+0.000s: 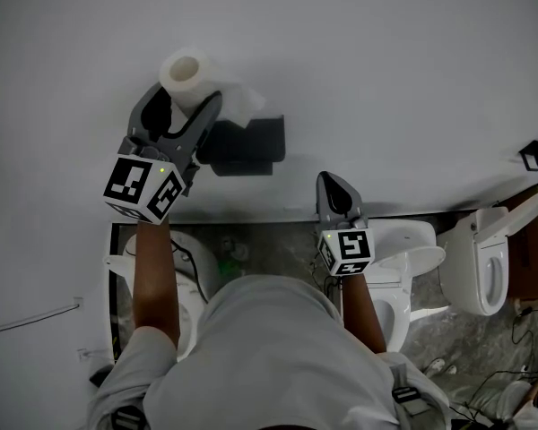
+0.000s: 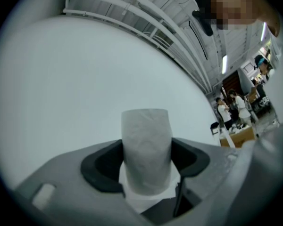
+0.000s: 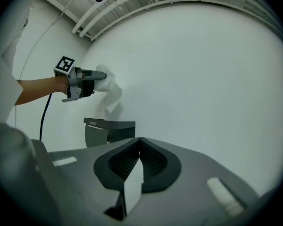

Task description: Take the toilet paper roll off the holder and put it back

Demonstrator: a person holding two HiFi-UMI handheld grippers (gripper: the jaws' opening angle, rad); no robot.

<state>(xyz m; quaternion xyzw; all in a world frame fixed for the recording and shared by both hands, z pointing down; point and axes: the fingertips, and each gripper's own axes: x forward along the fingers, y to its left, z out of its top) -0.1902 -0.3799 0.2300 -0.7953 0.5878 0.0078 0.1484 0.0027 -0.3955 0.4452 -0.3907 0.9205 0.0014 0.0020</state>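
Fingers (image 2: 100, 168) of my left gripper (image 1: 185, 106) clamp wide on the toilet paper roll (image 1: 185, 72), just above the left end of the holder (image 1: 247, 143); right gripper (image 3: 139, 145) pinched empty. Best I bring the roll down level, loose tail (image 1: 244, 101) clear.

No word, number, brand name or sign can be read in any of the views. The only printed marks are black-and-white square code patterns. One set covers the marker cube (image 1: 143, 189) of the left claw (image 1: 186, 95), at the left middle of the head view. Another covers the second marker cube (image 1: 348, 251) of the right claw (image 1: 333, 182), just right of centre. They are blocky shapes with no letters or digits in them. The first cube appears again in the upper left of the right gripper view (image 3: 64, 64), where its pattern is too small to make out.
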